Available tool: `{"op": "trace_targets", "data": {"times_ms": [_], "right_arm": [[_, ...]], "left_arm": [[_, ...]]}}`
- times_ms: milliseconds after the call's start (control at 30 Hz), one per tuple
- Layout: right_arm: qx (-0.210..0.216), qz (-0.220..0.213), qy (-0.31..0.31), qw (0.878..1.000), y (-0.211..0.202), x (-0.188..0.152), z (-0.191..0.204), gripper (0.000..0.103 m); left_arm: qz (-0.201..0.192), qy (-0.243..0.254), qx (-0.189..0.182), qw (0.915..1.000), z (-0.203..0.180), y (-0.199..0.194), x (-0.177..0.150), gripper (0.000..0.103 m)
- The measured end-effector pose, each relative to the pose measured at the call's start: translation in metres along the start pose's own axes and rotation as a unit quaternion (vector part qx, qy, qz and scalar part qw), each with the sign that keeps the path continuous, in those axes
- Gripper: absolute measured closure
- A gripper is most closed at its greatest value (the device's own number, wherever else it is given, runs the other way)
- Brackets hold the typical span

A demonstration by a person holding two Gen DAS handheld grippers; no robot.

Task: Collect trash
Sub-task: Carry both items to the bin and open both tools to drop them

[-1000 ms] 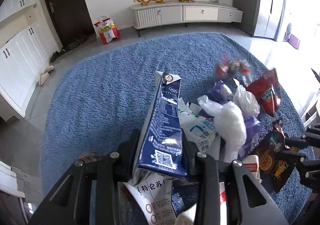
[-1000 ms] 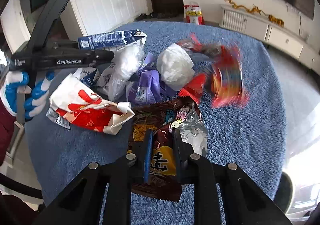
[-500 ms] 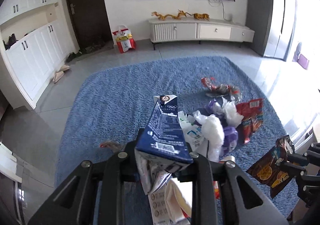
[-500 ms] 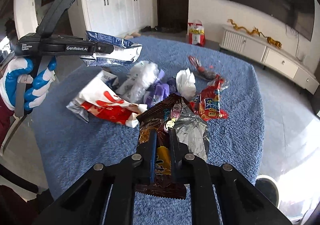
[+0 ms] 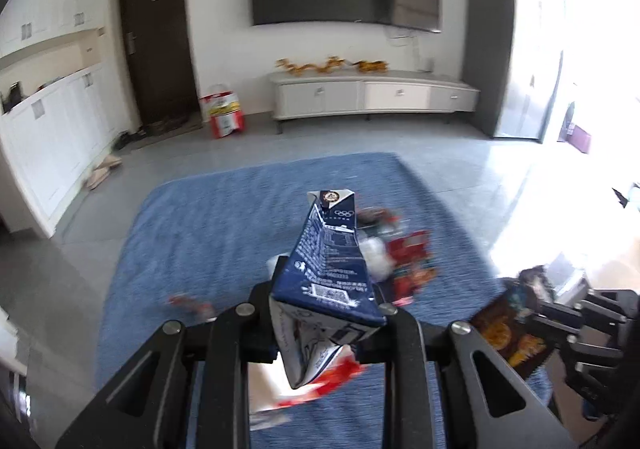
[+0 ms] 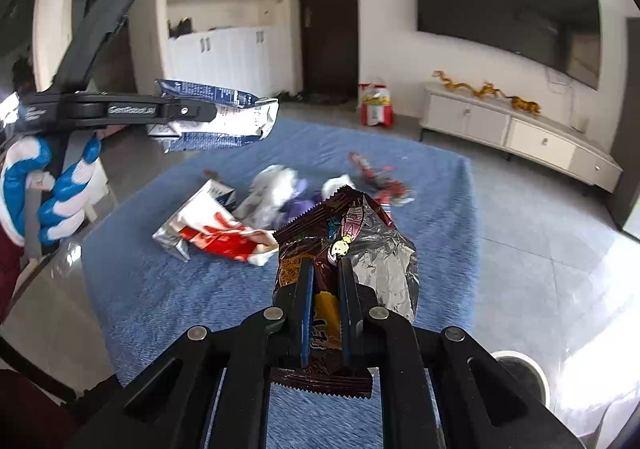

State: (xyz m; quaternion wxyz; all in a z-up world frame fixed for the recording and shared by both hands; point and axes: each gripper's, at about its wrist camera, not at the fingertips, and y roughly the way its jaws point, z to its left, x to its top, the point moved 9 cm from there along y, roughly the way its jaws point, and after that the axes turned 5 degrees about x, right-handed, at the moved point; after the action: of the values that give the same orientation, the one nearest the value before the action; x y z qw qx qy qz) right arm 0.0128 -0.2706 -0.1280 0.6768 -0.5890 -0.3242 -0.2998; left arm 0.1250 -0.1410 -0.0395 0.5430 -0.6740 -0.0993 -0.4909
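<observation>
My left gripper (image 5: 324,309) is shut on a dark blue milk carton (image 5: 330,261) and holds it up above the blue rug (image 5: 208,233). The right wrist view shows the same carton (image 6: 240,117) in that gripper, gripped by a hand in a blue-and-white glove (image 6: 48,185). My right gripper (image 6: 325,273) is shut on a brown snack wrapper (image 6: 360,233) with a silver inside, also lifted off the rug. Below lie a red-and-white wrapper (image 6: 216,229), white and purple bags (image 6: 280,193) and a red wrapper (image 6: 380,177).
A white TV cabinet (image 5: 376,97) stands along the far wall under a wall-mounted screen. A red bag (image 5: 222,115) sits by the dark door. White cupboards (image 5: 52,137) line the left. A round white-rimmed container (image 6: 520,369) stands on the tiled floor at the right.
Both grippers have risen and drawn back from the pile, the left carrying the carton and the right the brown wrapper. The trash on the rug now looks smaller and farther off.
</observation>
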Motion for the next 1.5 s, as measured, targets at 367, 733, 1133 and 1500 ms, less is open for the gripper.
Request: {"op": "trace_targets", "data": {"times_ms": [367, 733, 1133, 1500], "right_arm": [[-0.107, -0.008, 0.11, 0.988, -0.049, -0.053, -0.131, 0.092], [-0.209, 0.08, 0.239, 0.945, -0.047, -0.176, -0.271, 0.092], [-0.218, 0.122, 0.304, 0.919, -0.008, -0.226, -0.333, 0.055], [-0.239, 0.078, 0.306, 0.918, -0.045, -0.192, -0.314, 0.051]], "left_arm": [[0.021, 0.096, -0.145, 0.9845, -0.188, 0.025, 0.009, 0.08], [0.107, 0.199, -0.22, 0.949, -0.344, 0.095, -0.045, 0.08], [0.2, 0.17, -0.257, 0.9302, -0.407, 0.153, -0.091, 0.074], [0.159, 0.135, -0.275, 0.9387, -0.381, 0.119, -0.062, 0.054]]}}
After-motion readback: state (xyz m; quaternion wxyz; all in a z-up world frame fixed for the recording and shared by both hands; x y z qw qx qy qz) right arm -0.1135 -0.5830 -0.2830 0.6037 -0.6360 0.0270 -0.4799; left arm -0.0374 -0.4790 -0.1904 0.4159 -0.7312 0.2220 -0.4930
